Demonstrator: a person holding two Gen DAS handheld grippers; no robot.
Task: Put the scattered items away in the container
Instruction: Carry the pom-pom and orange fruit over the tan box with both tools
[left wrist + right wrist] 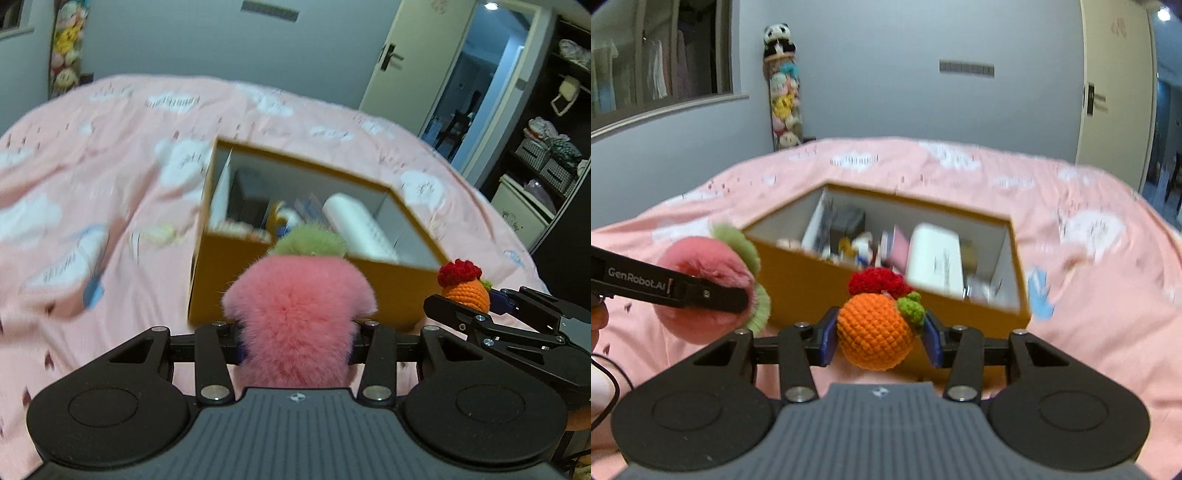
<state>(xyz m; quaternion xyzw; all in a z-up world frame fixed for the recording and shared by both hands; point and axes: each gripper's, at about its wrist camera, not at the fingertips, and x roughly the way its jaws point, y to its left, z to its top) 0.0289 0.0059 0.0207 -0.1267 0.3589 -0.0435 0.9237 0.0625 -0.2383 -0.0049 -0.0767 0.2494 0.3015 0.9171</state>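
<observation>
Box: mustard-yellow outside, white inside. Beside it, fluffy toy: pink with green tuft. Crocheted ball: orange, red and green trim. Beneath box, bedspread: pink, white cloud print.

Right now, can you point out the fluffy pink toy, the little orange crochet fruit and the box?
fluffy pink toy [299,317], left wrist view, middle of its pink fur.
orange crochet fruit [873,332], right wrist view, centre of its orange body.
box [809,280], right wrist view, its near outer wall.
</observation>
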